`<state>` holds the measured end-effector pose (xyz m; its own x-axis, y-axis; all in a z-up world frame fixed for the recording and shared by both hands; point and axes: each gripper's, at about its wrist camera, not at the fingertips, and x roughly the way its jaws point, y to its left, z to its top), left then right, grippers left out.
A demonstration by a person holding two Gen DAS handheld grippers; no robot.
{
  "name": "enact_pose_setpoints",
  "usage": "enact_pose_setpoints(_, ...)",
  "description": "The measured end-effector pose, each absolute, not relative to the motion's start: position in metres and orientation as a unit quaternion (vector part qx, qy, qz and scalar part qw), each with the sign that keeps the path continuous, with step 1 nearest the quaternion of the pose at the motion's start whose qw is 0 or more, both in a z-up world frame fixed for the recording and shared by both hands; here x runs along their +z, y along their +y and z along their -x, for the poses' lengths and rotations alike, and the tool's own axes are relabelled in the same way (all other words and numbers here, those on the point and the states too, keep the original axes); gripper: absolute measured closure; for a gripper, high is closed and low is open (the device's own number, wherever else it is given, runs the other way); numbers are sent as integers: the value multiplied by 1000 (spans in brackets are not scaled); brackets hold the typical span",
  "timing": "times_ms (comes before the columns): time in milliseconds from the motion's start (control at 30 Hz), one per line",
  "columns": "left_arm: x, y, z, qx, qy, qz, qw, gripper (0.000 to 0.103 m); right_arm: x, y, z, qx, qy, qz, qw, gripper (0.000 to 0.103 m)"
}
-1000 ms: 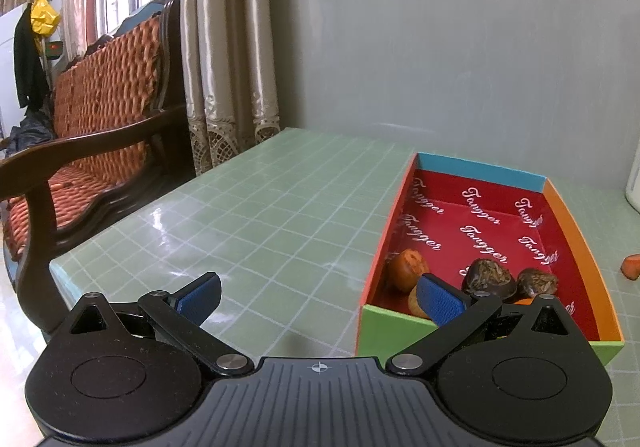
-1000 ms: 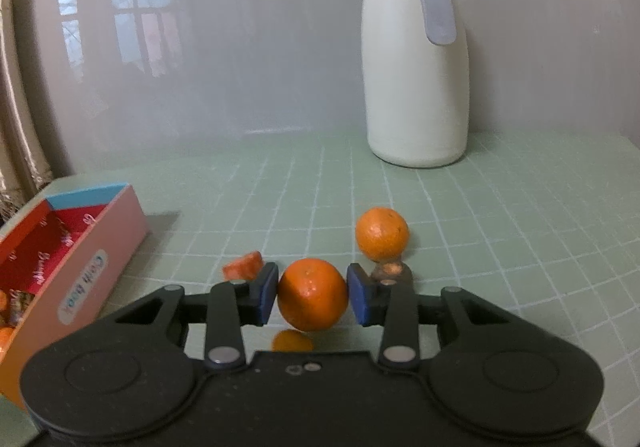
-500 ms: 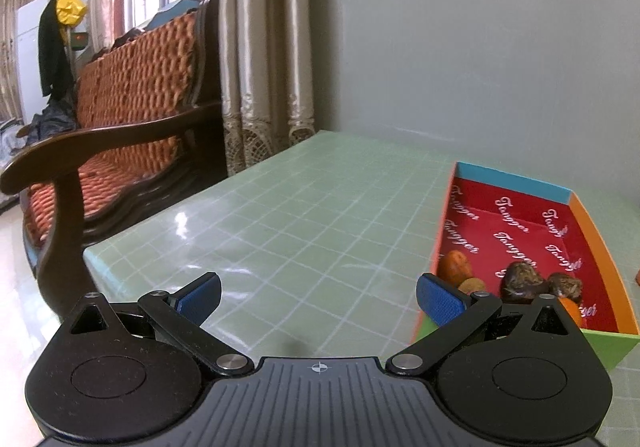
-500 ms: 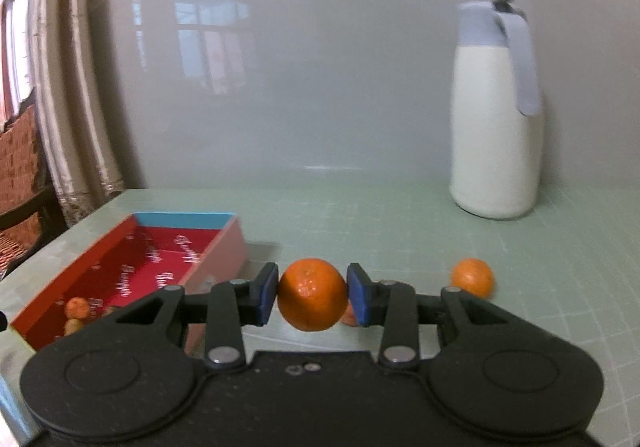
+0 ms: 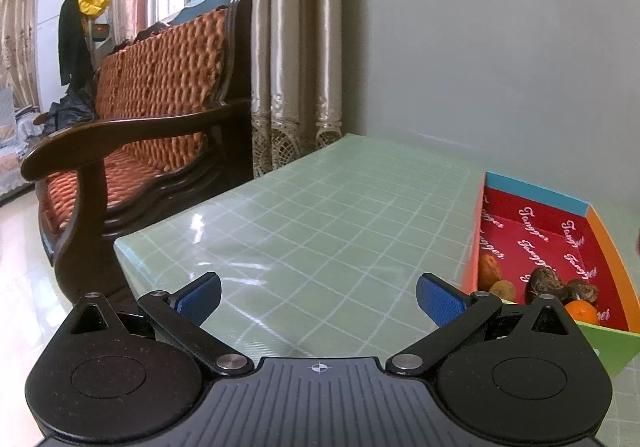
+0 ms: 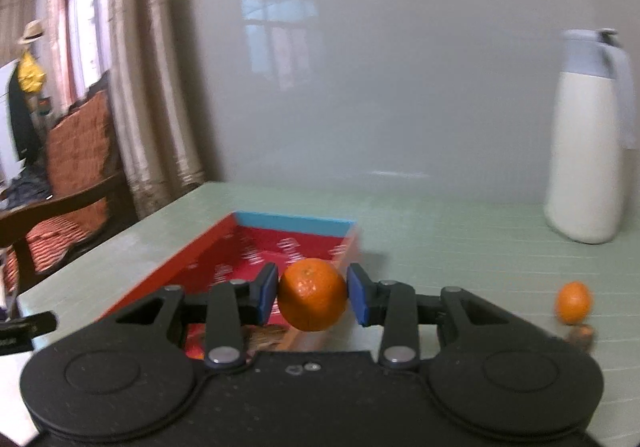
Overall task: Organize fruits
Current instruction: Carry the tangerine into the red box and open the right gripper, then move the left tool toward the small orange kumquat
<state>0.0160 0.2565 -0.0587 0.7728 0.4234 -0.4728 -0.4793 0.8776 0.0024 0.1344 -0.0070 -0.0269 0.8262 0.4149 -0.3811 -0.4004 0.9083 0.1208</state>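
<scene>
My right gripper [image 6: 313, 294] is shut on an orange [image 6: 313, 295] and holds it above the near right edge of the red-lined box [image 6: 260, 247]. The box also shows in the left wrist view [image 5: 536, 243], at the right, with several fruits in its near end: brown ones [image 5: 546, 281] and an orange one [image 5: 584, 312]. My left gripper [image 5: 318, 297] is open and empty over the green table, left of the box. Another orange [image 6: 573, 302] lies on the table at the right, with a small brown fruit [image 6: 581, 335] in front of it.
A white jug with a grey lid [image 6: 588, 139] stands at the back right of the green gridded table [image 5: 320, 215]. A wooden sofa with orange cushions [image 5: 148, 119] stands beyond the table's left edge. A grey wall runs behind.
My right gripper has carried the orange left, from beside the loose fruit to over the box. My left gripper has swung left, away from the box.
</scene>
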Motion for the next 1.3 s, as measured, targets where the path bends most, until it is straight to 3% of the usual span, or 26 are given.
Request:
enact_pose_setpoints(700, -60, 271, -12, 248, 236, 69, 937, 0, -50, 64, -122, 309, 266, 25, 913, 64)
enact_pose_setpoints(800, -60, 271, -12, 248, 237, 69, 937, 0, -47, 62, -120, 307, 262, 18, 915, 59)
enact_pose_setpoints(867, -60, 270, -12, 247, 237, 68, 937, 0, -46, 57, -120, 307, 259, 8, 916, 48)
enact_pose_setpoints(1300, -44, 237, -21, 213, 226, 53, 949, 0, -27, 0, -108, 256, 215, -18, 942, 32)
